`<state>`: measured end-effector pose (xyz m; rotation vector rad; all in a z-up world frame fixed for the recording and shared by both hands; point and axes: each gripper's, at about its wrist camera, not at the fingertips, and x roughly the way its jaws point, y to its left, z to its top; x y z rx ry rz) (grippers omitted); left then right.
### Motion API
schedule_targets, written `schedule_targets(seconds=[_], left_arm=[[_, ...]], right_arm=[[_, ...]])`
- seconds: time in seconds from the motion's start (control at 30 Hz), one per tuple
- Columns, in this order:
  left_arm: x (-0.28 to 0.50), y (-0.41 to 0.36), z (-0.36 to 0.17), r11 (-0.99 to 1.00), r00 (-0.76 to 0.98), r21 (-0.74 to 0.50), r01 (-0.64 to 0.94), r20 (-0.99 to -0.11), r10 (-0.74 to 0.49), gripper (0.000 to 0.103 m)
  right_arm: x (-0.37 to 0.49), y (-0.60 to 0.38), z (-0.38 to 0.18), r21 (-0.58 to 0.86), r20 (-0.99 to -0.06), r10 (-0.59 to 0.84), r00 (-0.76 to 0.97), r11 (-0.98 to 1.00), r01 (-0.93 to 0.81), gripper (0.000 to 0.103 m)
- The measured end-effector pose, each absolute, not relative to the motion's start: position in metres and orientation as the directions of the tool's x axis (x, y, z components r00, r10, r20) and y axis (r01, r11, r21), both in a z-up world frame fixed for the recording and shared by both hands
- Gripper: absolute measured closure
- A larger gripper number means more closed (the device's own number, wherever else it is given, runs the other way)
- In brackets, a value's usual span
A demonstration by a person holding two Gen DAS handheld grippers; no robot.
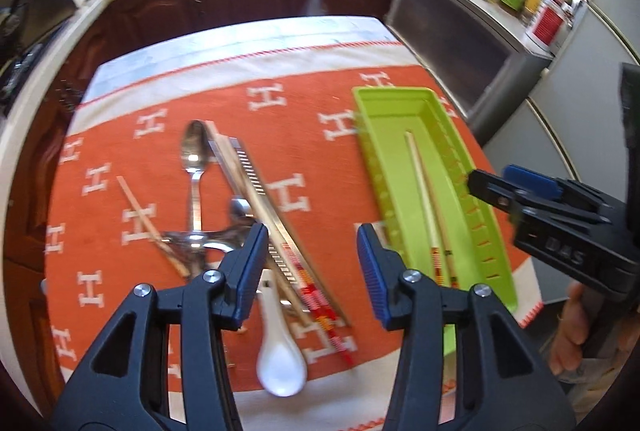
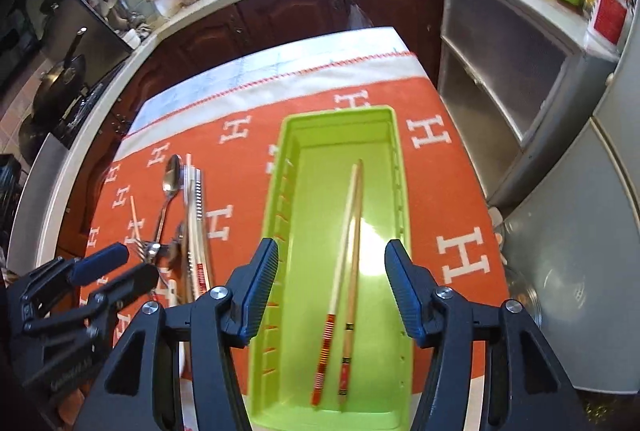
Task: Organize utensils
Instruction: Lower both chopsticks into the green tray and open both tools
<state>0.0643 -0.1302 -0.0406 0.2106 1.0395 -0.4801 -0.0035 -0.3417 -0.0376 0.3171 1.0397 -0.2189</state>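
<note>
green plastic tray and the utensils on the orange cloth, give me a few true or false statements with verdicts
1. Two chopsticks lie inside the long green plastic tray. True: the pair of pale wooden chopsticks lies lengthwise in it.
2. The white ceramic soup spoon is in the tray. False: it lies on the orange cloth with white H letters.
3. The right gripper is clamped on a chopstick. False: it is open above the tray, nothing between its pads.
4. A shiny metal spoon lies on the cloth left of the tray. True.
5. The left gripper is open. True.
</note>
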Motion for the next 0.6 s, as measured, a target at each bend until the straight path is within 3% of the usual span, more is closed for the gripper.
schedule_targets(seconds=[0.6], left_arm=[[0.069, -0.054, -0.026, 0.928, 0.519, -0.013, 0.372, -0.826, -0.219, 0.060]], right_arm=[[0.000, -0.241, 0.001, 0.071, -0.829, -0.040, 0.557, 0.982, 0.176, 0.043]])
